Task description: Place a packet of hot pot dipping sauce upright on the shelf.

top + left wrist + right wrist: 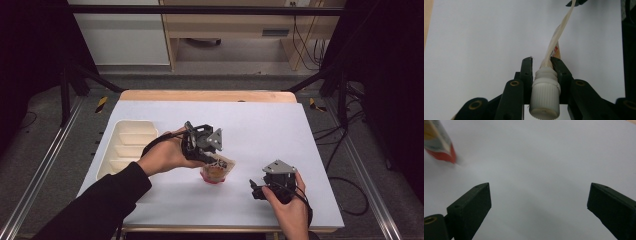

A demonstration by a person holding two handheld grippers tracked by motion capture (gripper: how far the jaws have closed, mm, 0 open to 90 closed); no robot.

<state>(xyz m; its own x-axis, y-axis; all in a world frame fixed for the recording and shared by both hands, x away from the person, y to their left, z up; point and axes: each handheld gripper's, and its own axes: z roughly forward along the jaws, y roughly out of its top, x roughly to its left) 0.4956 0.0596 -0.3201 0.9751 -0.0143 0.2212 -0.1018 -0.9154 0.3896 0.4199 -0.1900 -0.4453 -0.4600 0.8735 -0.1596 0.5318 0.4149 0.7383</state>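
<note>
The left hand (165, 157) reaches in from the near left corner of the bench (280, 125), its dark sleeve (100, 205) angled toward the middle, and carries the left gripper (212, 159) tipped downward over the centre of the white surface. In the left gripper view its jaws are clenched on the ribbed neck just behind the white screw cap (545, 98) of a spouted pouch (216, 171), the cap pointing back toward the camera and the flat, pale body of the pouch running away from the jaws. From above, the pouch sits beneath the gripper near the middle of the bench, slightly toward the near edge, with an orange and red lower part; whether its bottom touches the surface cannot be told. The right hand (290, 210) rests near the near right corner, holding the right gripper (256, 192) low with its jaws released and wide apart, nothing between them. A cream divided tray (127, 145) lies along the left edge, its compartments bare.
</note>
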